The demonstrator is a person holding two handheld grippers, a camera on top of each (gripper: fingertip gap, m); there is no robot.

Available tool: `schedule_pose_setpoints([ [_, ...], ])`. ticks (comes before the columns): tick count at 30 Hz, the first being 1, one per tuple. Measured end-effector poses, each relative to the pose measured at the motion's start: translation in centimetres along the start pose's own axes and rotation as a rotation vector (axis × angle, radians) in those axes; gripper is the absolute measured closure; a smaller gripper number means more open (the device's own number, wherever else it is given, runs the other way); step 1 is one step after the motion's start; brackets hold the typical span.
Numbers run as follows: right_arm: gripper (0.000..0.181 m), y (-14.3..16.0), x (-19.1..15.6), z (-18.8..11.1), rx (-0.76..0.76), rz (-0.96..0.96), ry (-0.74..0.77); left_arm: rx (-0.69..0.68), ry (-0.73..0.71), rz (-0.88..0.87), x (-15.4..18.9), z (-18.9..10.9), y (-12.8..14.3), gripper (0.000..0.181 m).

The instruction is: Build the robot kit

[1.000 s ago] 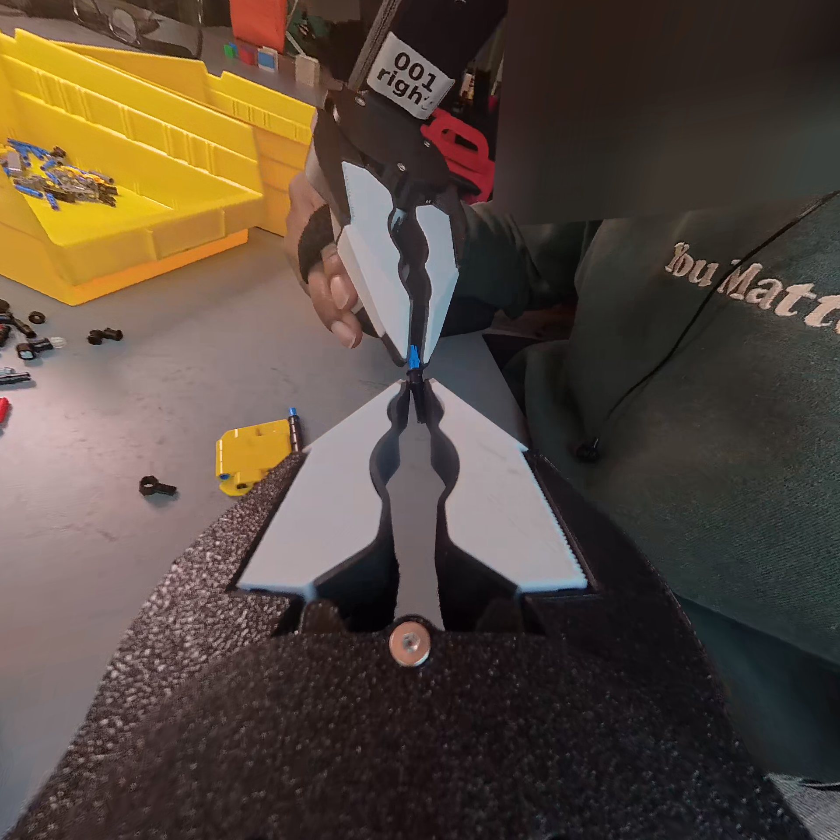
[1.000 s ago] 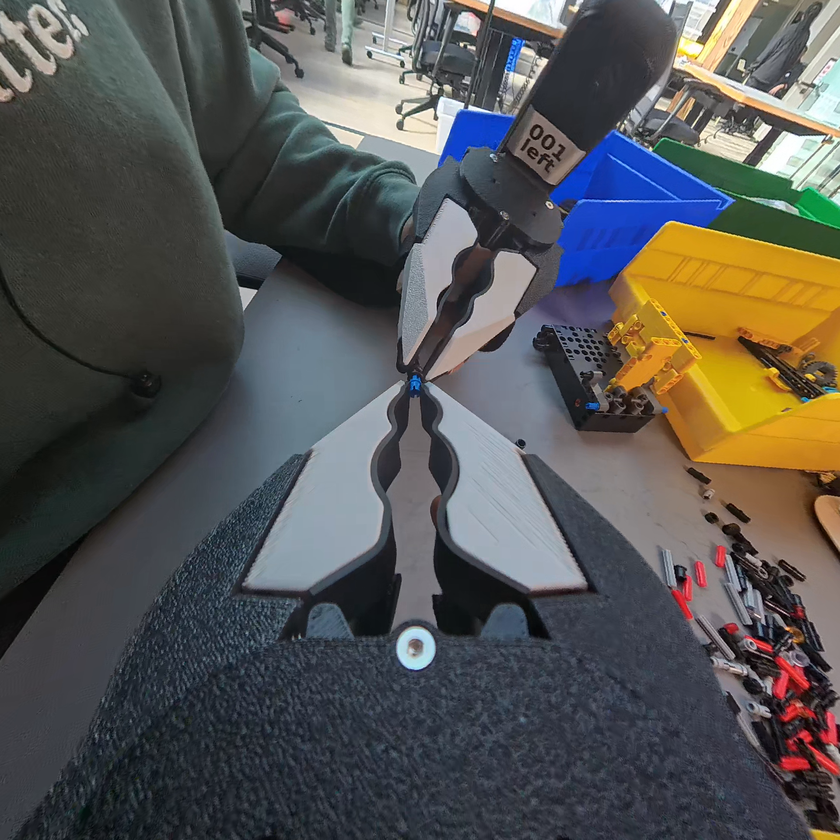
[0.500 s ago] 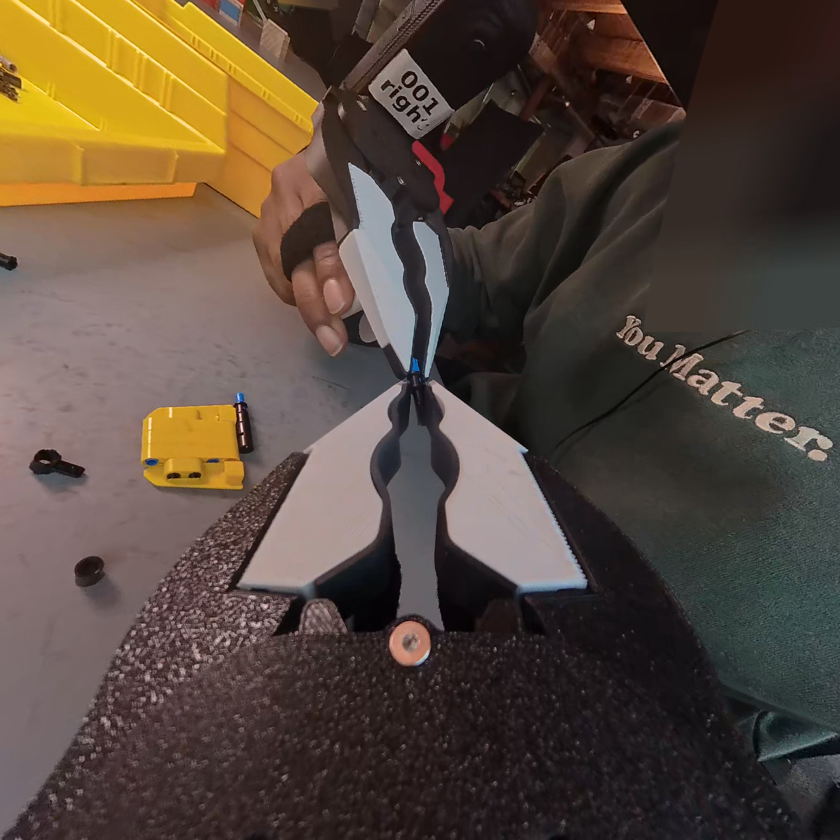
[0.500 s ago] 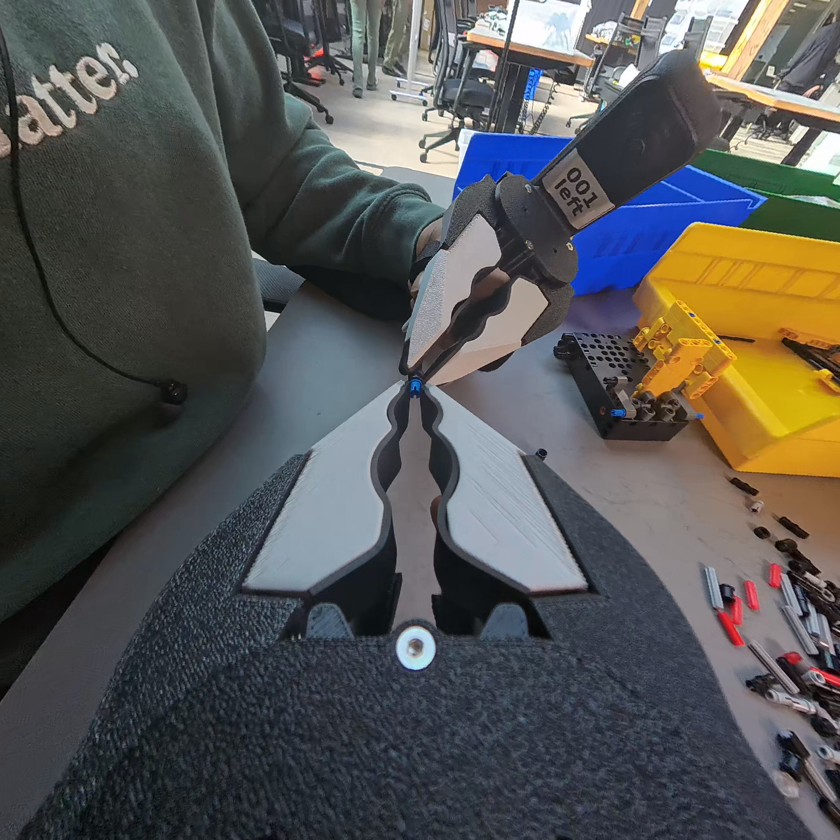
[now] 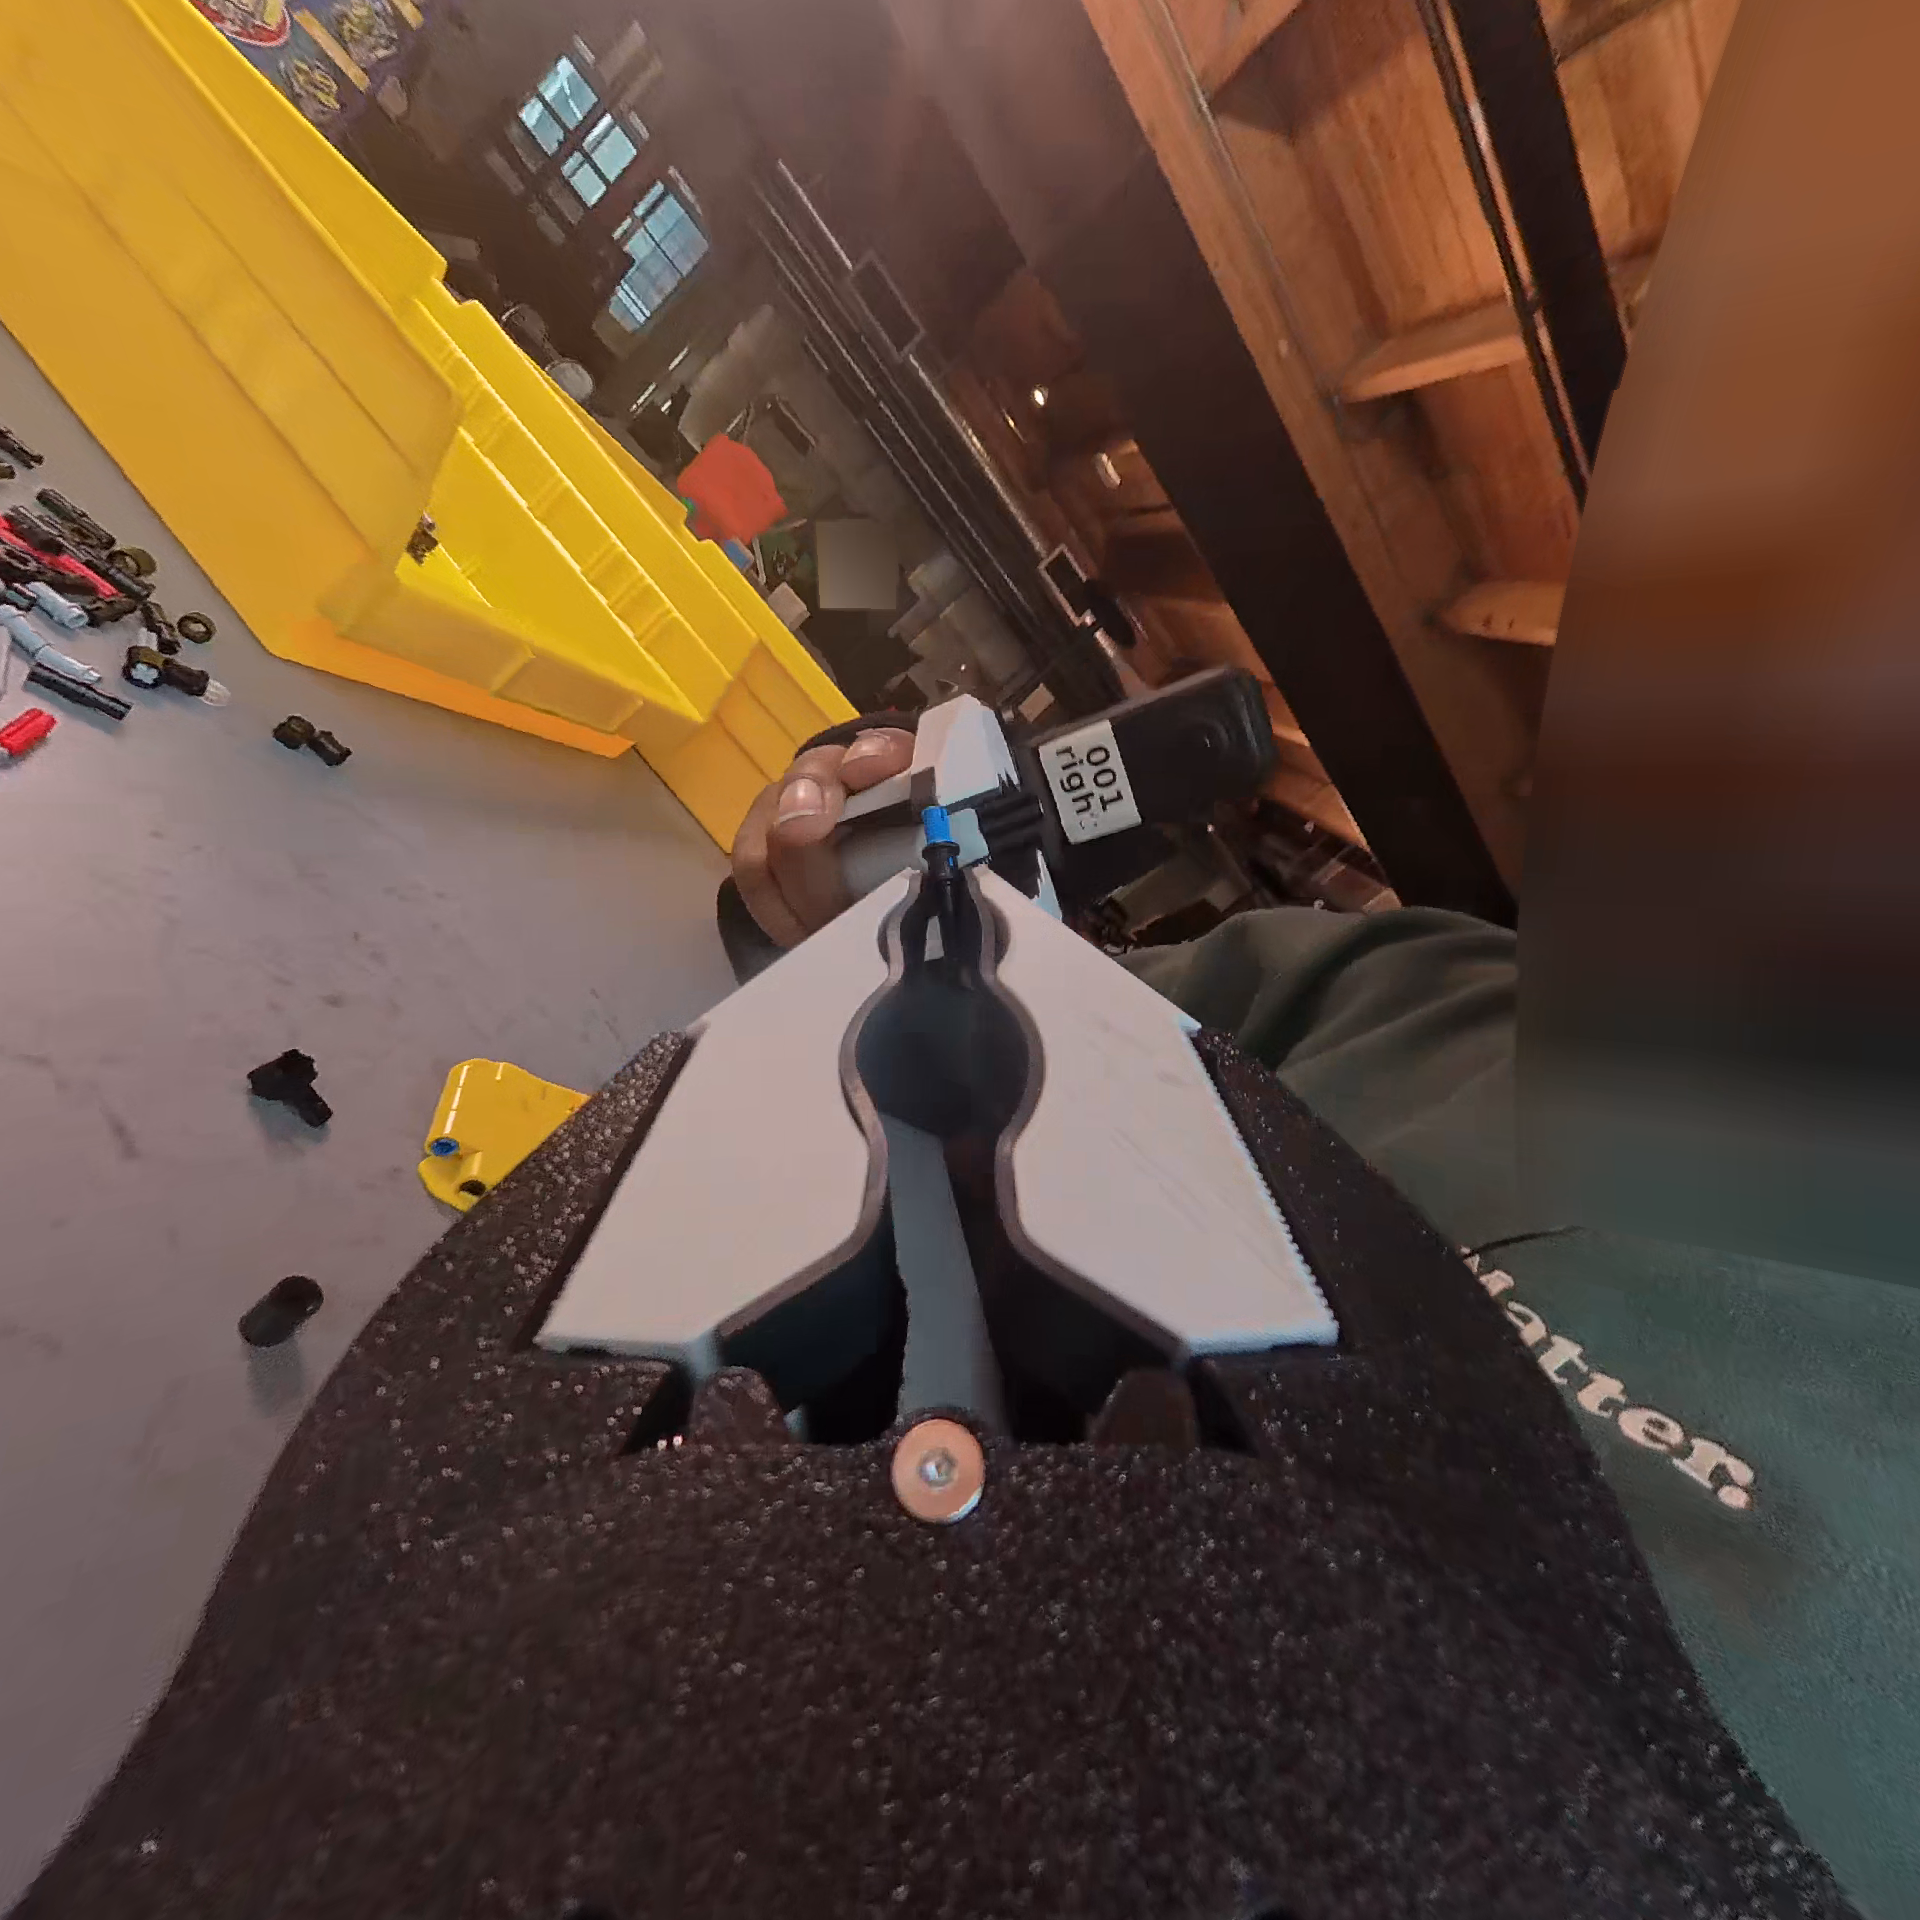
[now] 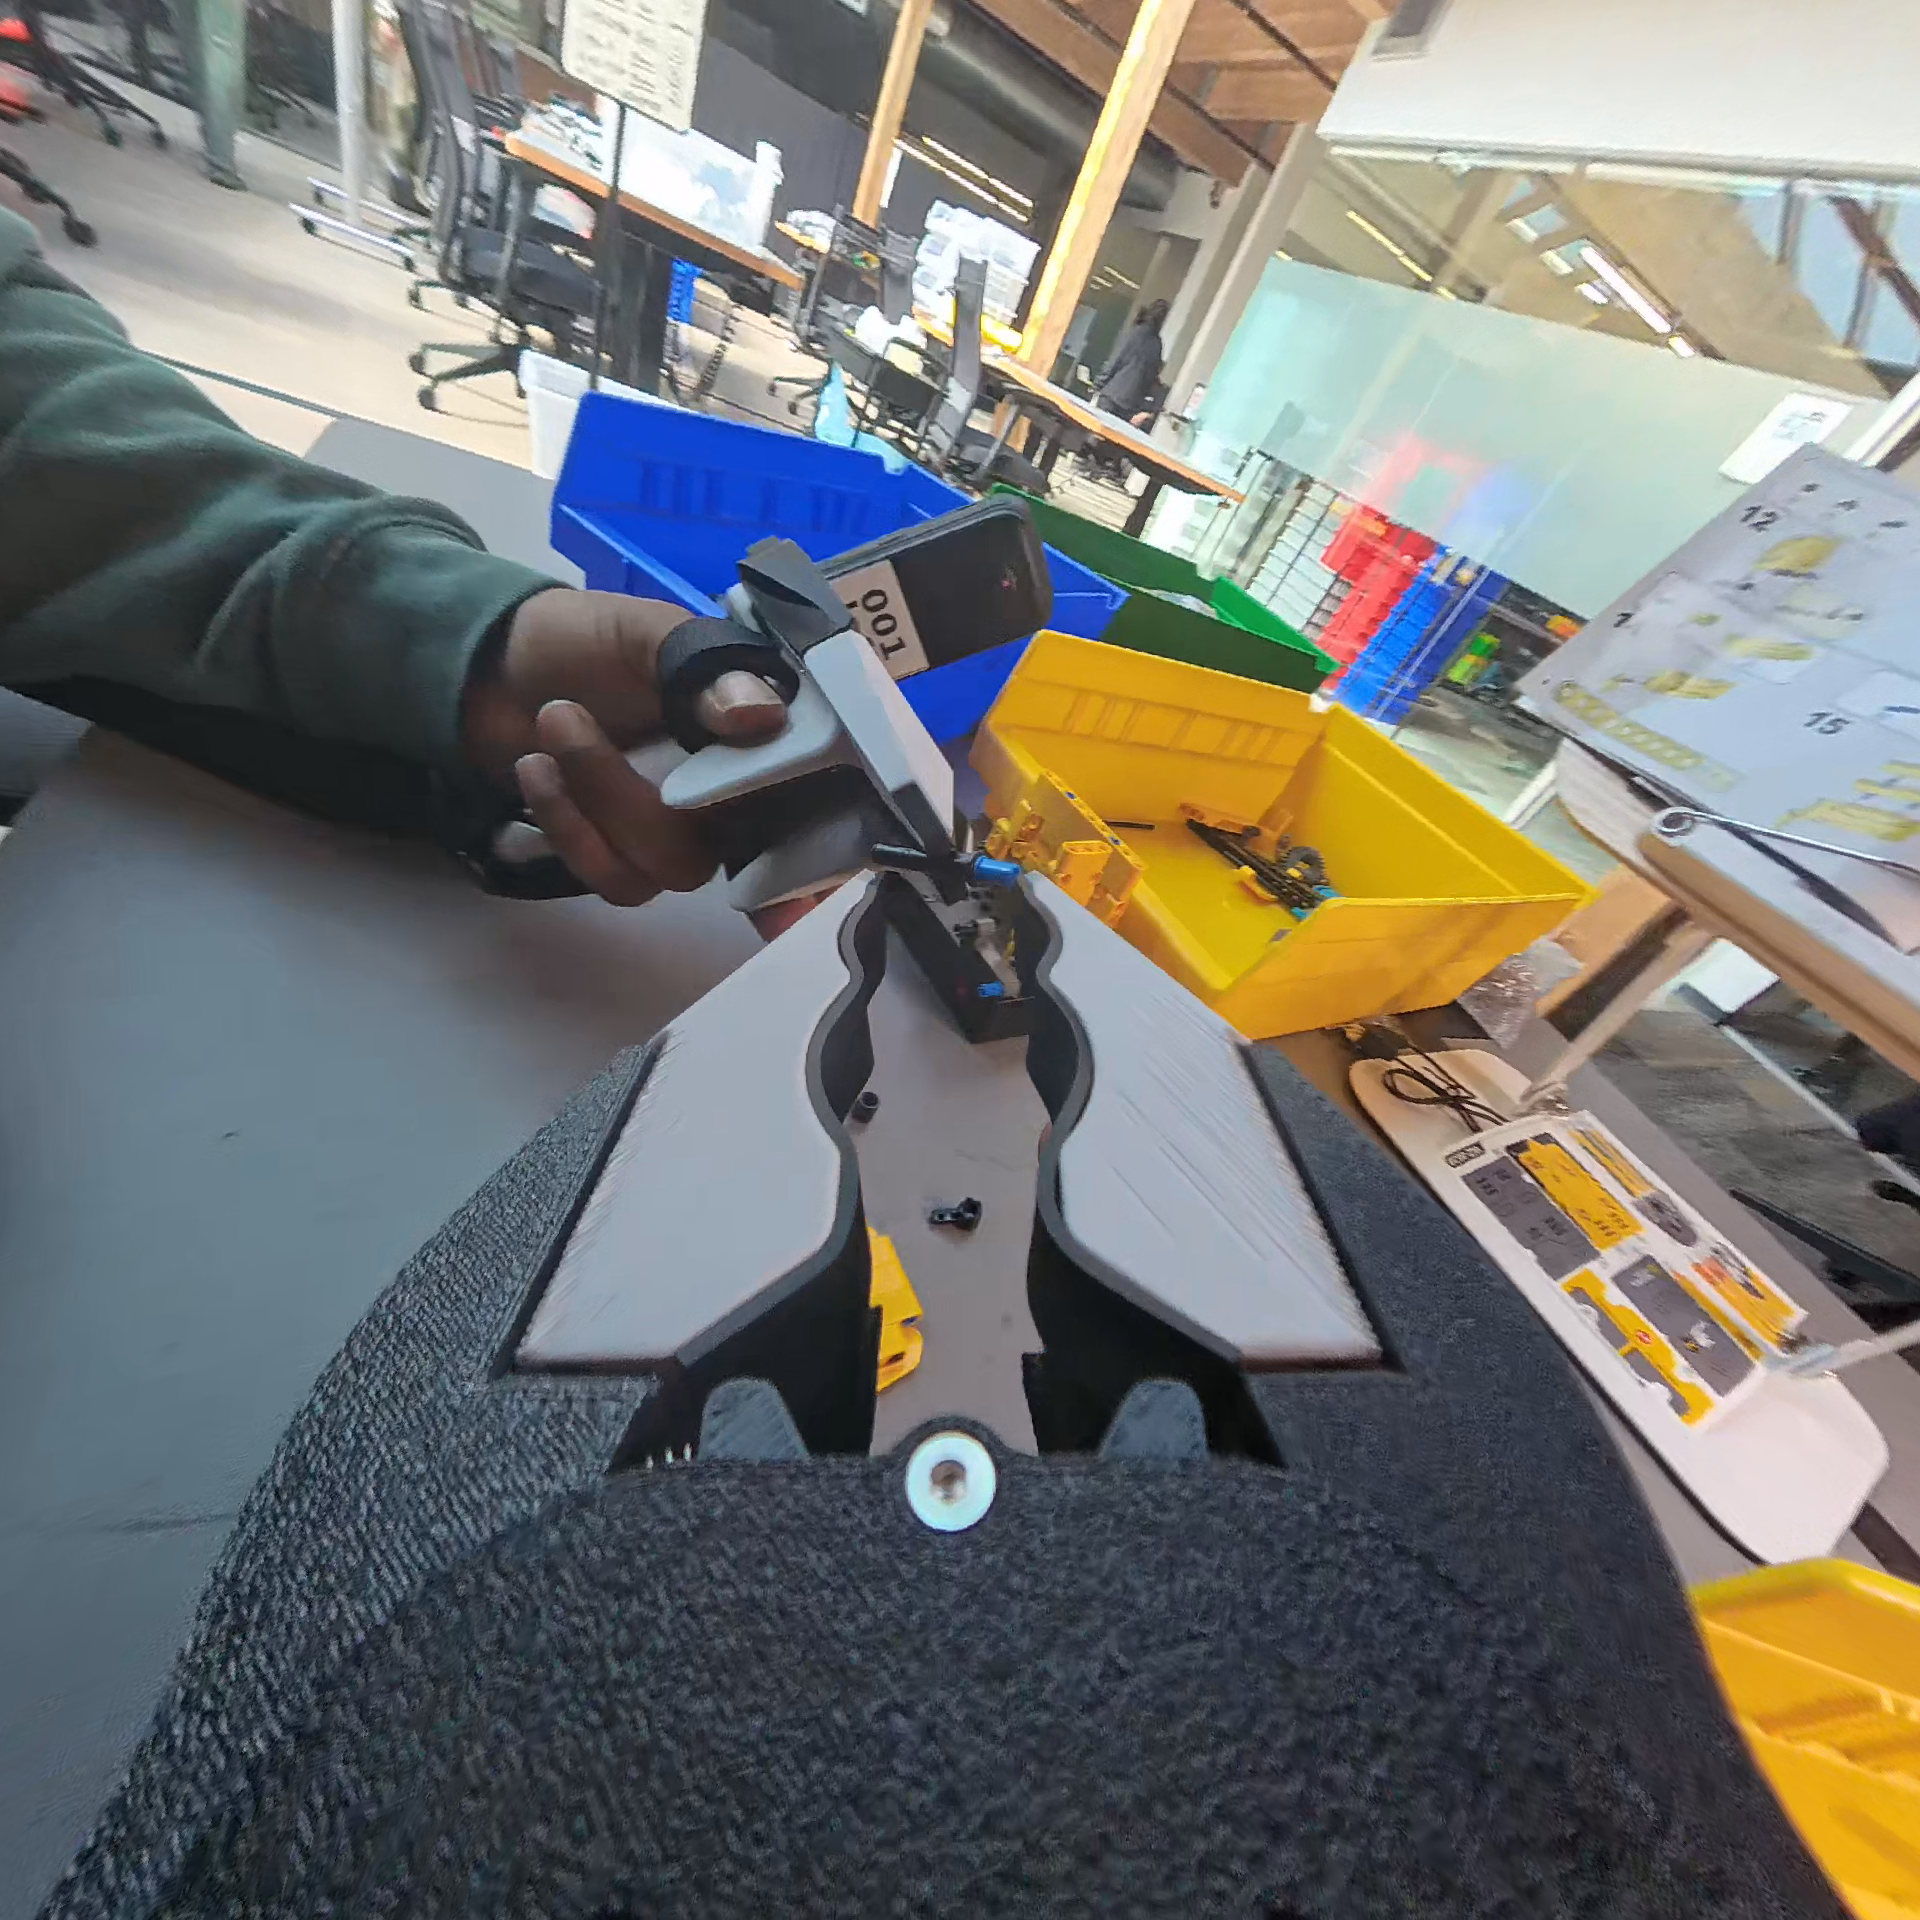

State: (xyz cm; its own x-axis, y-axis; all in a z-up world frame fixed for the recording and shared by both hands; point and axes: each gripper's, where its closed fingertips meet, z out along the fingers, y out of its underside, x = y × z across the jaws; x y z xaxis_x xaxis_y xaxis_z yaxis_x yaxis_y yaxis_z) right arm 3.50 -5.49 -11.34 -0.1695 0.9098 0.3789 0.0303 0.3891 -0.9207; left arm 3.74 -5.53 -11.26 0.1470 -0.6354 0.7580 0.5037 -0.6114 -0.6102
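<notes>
Left gripper (image 5: 940, 902) fingers pinched on a small black-and-blue pin (image 5: 938, 854), held above the tabletop (image 5: 312, 883). Right gripper (image 6: 951, 883) fingers parted, just beside the pin. Likely light, stiff, slippery; best held mid-shaft.

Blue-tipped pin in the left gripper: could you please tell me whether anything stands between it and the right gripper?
Nothing visible does. The left gripper is shut on the blue-tipped pin, whose blue end juts out bare at the open right gripper.
</notes>
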Motion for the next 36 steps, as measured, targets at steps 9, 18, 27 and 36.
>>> schedule_pose_setpoints([
  [9,0.150,0.4,1.1,2.2,-0.105,-0.132,0.217,0.135,0.037,-0.125,-0.1,-0.2,-1.1,0.176],
  [18,0.151,0.8,1.1,2.3,-0.149,-0.262,0.264,0.088,-0.039,-0.023,-0.3,-0.2,-0.8,0.173],
  [27,0.150,1.8,0.1,2.5,-0.161,-0.288,0.176,-0.148,-0.260,0.297,-1.6,-1.1,0.4,0.176],
  [36,0.159,2.6,-2.2,0.8,-0.130,-0.097,-0.131,-0.442,-0.370,0.511,-2.8,-2.7,3.1,0.176],
])
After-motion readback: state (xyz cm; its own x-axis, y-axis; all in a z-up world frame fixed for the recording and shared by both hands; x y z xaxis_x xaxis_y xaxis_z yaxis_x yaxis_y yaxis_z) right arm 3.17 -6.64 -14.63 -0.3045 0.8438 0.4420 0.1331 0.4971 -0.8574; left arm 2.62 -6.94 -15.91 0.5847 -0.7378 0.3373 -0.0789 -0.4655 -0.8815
